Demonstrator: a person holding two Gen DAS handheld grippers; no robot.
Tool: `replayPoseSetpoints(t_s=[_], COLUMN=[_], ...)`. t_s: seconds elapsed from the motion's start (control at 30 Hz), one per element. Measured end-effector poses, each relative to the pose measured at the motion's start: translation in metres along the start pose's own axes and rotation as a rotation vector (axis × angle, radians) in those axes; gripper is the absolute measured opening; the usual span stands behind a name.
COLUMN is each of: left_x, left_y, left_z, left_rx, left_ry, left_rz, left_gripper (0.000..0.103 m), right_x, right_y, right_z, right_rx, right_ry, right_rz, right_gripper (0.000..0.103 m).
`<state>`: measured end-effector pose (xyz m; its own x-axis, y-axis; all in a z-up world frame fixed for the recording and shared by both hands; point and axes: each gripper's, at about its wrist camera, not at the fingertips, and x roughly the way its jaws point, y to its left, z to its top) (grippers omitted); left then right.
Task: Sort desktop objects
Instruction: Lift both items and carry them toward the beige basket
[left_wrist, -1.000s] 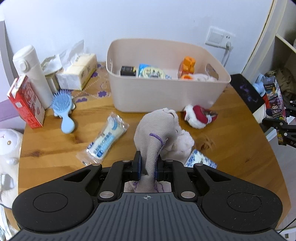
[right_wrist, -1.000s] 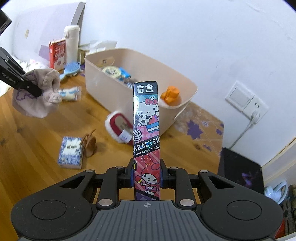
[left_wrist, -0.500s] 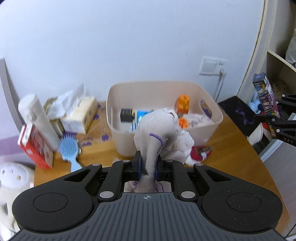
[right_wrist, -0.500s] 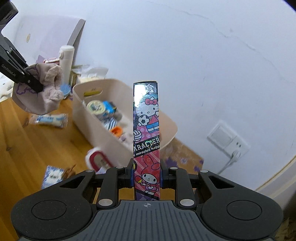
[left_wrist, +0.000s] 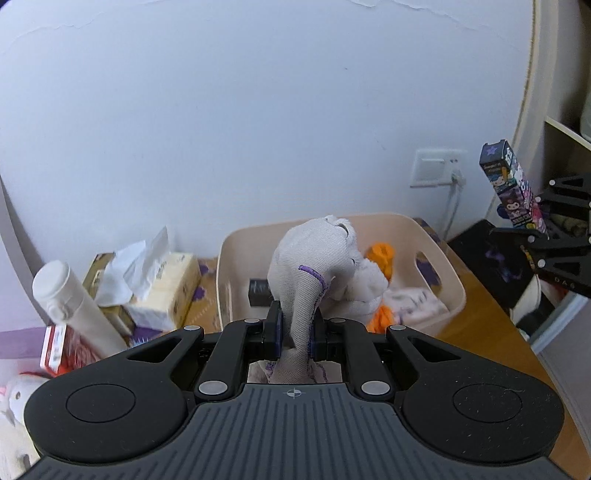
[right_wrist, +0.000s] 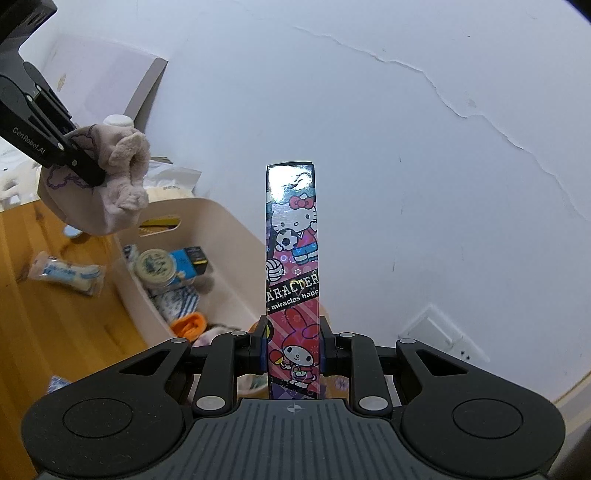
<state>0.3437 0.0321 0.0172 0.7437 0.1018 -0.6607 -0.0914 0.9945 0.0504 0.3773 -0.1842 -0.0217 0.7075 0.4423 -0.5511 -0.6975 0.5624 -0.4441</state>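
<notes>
1. The cream plastic storage bin with cut-out handles (left_wrist: 445, 291) stands on the wooden table (right_wrist: 55, 314) close to the white wall. It holds a round tin with a pale green printed lid (right_wrist: 155, 266), a small black and blue box (right_wrist: 192, 258), a blue-and-white patterned cloth (right_wrist: 177, 301), and orange plastic pieces (left_wrist: 380, 254).
2. The left gripper (left_wrist: 294, 334) is clamped narrowly on the pale grey plush fabric toy with purple stitching (left_wrist: 314, 269), held in the air in front of and above the bin; in the right wrist view the toy (right_wrist: 122, 181) hangs over the bin's left end.
3. The right gripper (right_wrist: 293, 360) is closed on the tall narrow cartoon-printed cardboard box (right_wrist: 291, 266), upright between its fingers, raised beside the bin's right end.
4. Left of the bin stand an open yellow pack of tissues (left_wrist: 162, 284), a white cylindrical bottle (left_wrist: 74, 306) and a red-and-white carton (left_wrist: 59, 350).
5. A clear-wrapped white packet with blue print (right_wrist: 70, 275) lies on the table beside the bin's front wall.
6. A white wall socket with a plugged cable (left_wrist: 437, 171) sits behind the bin.
</notes>
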Motion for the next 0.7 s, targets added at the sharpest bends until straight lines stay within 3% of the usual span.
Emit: replayPoseSetpoints(t_s=[0.27,0.7], left_x=[0.044,0.116], left_y=[-0.011,-0.031], left_z=[0.022,0.019], left_rx=[-0.047,-0.156], left_ry=[0.001,0.080], left_rz=[0.038,0.078], left_gripper=[0.012,0.012], right_x=[0.044,0.109], right_y=[-0.009,0.006], right_z=[0.011,0.015], right_rx=[-0.004,0.022], right_ry=[0.005,0.013], right_rz=[0.002,0.038], right_gripper=[0.023,0.023])
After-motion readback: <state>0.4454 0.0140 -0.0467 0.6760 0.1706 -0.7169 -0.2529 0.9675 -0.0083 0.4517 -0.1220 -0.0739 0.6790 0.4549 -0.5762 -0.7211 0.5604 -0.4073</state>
